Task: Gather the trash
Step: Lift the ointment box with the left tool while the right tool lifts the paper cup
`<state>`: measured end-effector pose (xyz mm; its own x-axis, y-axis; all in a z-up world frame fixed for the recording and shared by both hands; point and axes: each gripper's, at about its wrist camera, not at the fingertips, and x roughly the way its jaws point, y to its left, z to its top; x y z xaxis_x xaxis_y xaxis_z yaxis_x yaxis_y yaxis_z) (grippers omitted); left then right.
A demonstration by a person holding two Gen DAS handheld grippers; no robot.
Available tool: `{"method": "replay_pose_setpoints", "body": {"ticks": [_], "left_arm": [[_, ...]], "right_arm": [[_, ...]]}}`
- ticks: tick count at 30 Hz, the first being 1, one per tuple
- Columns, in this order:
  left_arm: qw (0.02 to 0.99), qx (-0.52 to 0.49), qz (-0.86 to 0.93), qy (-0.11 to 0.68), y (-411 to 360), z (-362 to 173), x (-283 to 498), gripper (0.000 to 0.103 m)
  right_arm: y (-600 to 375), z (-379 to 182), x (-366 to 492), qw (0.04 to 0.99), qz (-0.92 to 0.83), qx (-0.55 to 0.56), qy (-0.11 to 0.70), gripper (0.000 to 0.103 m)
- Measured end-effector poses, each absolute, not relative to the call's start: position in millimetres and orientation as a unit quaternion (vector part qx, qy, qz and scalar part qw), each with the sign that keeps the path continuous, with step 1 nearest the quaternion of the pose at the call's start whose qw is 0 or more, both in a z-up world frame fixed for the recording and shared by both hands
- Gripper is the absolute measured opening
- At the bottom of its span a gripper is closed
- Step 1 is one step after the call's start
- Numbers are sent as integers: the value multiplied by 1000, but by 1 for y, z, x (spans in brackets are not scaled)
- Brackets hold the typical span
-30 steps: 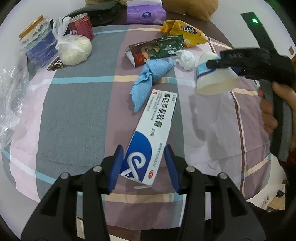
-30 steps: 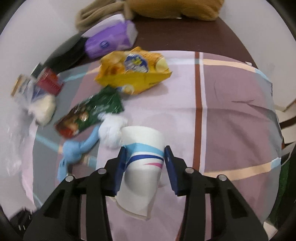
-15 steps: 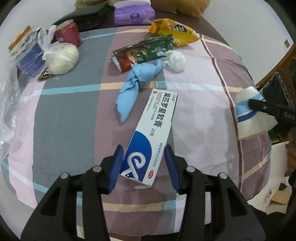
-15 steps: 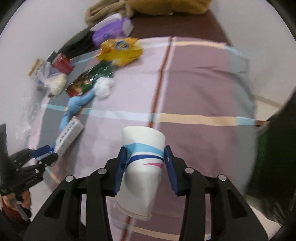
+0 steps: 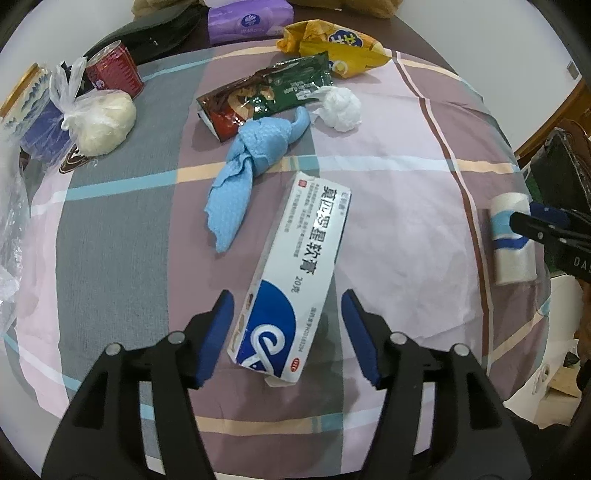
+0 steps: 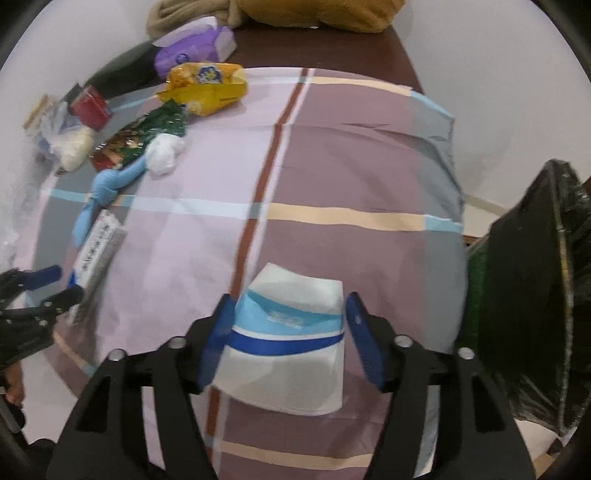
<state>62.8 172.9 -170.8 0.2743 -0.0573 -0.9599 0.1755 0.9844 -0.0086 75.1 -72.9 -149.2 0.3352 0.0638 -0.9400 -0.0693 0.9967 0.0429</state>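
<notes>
A blue-and-white medicine box (image 5: 306, 258) lies on the checked tablecloth (image 5: 110, 240). It sits between the jaws of my left gripper (image 5: 286, 299), which are opening, with a gap on each side. My right gripper (image 6: 290, 299) is over the table's right edge, its jaws opening around a crushed white paper cup (image 6: 284, 347) with blue stripes. The cup sits loose, and the right pad stands clear of it. The cup (image 5: 511, 240) also shows in the left wrist view. A bin with a black bag (image 6: 535, 314) stands just right of the cup.
Further back lie a blue cloth (image 5: 251, 162), a white tissue ball (image 5: 341, 109), a green-brown wrapper (image 5: 266, 96) and a yellow snack bag (image 5: 340, 44). A red can (image 5: 116, 72), a bagged white lump (image 5: 103, 122), a jar (image 5: 33, 114) and a purple tissue pack (image 5: 247, 18) line the far left.
My right gripper carried the cup from mid-table to the right edge beside the bin. Both grippers' jaws have widened, and the left one has let go of the box.
</notes>
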Motion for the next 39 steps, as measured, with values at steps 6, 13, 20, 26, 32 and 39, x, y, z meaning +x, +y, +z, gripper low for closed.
{"method": "replay_pose_setpoints", "body": {"ticks": [6, 13, 20, 26, 32, 39], "left_arm": [[792, 51, -73, 604, 171, -176, 65, 61], [789, 54, -76, 608, 166, -182, 66, 62], [789, 58, -72, 608, 165, -186, 65, 49], [795, 53, -74, 600, 166, -182, 62, 47], [812, 56, -84, 574, 160, -159, 56, 46], [824, 52, -104, 554, 154, -135, 55, 14]], "right_arm": [[-57, -154, 75, 813, 2, -54, 580, 72], [-35, -172, 76, 806, 2, -75, 588, 77], [-30, -167, 67, 818, 15, -75, 571, 71], [-25, -162, 61, 821, 32, -75, 566, 70], [-27, -151, 57, 828, 36, -67, 556, 70], [-40, -136, 55, 837, 32, -45, 544, 70]]}}
